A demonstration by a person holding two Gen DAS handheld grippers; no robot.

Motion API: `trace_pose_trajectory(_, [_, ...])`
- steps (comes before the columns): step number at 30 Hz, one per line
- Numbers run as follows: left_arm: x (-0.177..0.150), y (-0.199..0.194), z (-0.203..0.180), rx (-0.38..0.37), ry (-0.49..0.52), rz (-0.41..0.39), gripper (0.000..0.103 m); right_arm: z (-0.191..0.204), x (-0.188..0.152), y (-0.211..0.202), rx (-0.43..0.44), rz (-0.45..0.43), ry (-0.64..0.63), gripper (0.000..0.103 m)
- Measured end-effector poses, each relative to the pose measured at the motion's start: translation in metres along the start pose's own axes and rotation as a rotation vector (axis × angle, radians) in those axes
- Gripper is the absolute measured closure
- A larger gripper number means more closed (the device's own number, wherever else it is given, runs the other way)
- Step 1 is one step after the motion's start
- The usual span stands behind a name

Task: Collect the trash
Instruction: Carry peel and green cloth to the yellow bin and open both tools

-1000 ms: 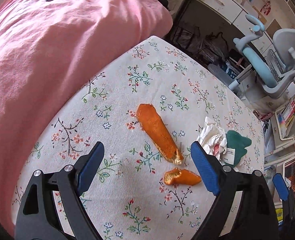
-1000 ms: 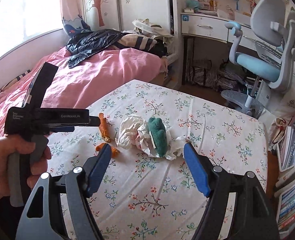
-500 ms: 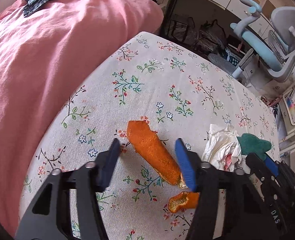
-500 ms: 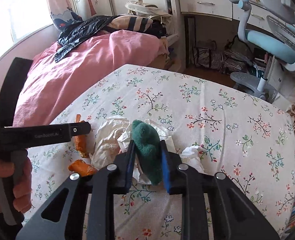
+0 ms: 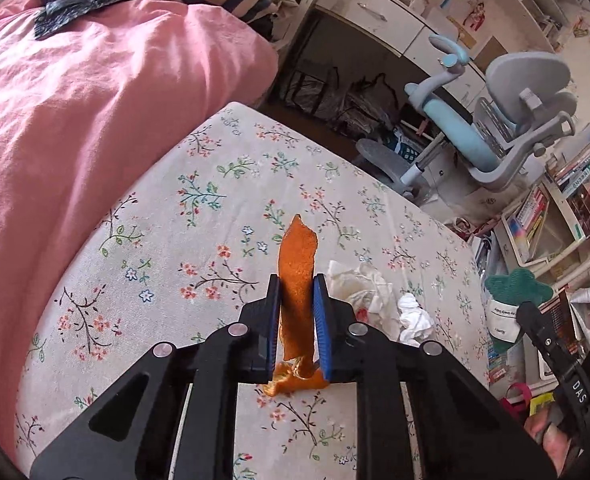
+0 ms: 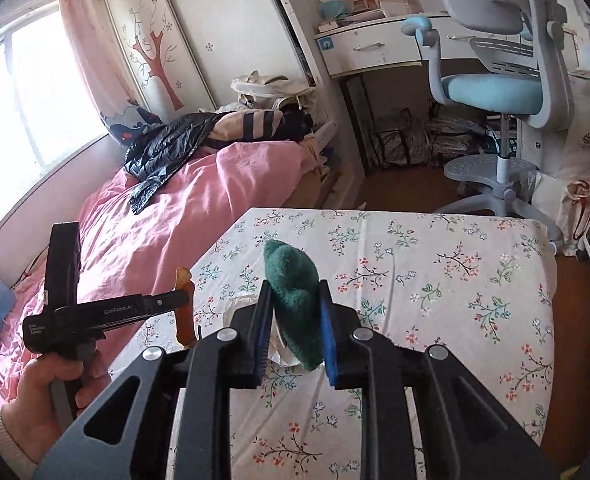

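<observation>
Left gripper [image 5: 297, 316] clamped on long orange peel [image 5: 297, 276], strip upright between pads, lifted clear of floral tabletop [image 5: 167, 248]. 2nd peel scrap [image 5: 291, 384] lies just below it. Right gripper [image 6: 295, 320] pinches green fuzzy scrap [image 6: 295, 300], raised above crumpled tissues [image 5: 359, 284]. Both loads held high, likely for carry-off.

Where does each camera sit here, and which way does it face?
Left wrist: on the left gripper, looking along its fingers and down at the floral table; jaws shut on the long peel. The right gripper shows at the right edge.
Right wrist: on the right gripper, looking across the table toward the bed and desk; jaws shut on the green cloth. The left hand shows holding its gripper.
Shared: table, peel, cloth, tissue, chair.
</observation>
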State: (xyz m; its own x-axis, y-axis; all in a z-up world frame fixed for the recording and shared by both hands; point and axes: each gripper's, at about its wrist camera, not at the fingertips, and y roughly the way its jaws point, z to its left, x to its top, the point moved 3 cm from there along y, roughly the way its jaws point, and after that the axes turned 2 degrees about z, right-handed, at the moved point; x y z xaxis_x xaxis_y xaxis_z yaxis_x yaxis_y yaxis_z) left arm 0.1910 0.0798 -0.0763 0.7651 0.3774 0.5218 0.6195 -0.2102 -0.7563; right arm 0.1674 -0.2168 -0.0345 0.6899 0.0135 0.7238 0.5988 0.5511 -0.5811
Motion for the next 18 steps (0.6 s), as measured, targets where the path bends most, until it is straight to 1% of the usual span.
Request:
trace_pose_trajectory(8, [-0.027, -0.014, -0.041, -0.047, 0.098, -0.014, 0.088, 0.001, -0.011, -0.02, -0.005, -0.005, -0.011, 0.081])
trace_pose_trajectory(13, [-0.046, -0.018, -0.054, -0.069, 0.119, 0.001, 0.088, 0.001, -0.02, -0.032, -0.018, -0.002, -0.033, 0.081])
trace_pose_trajectory(18, [-0.055, -0.021, -0.073, -0.086, 0.166, -0.003, 0.088, -0.012, -0.024, -0.044, -0.035, -0.008, -0.029, 0.08])
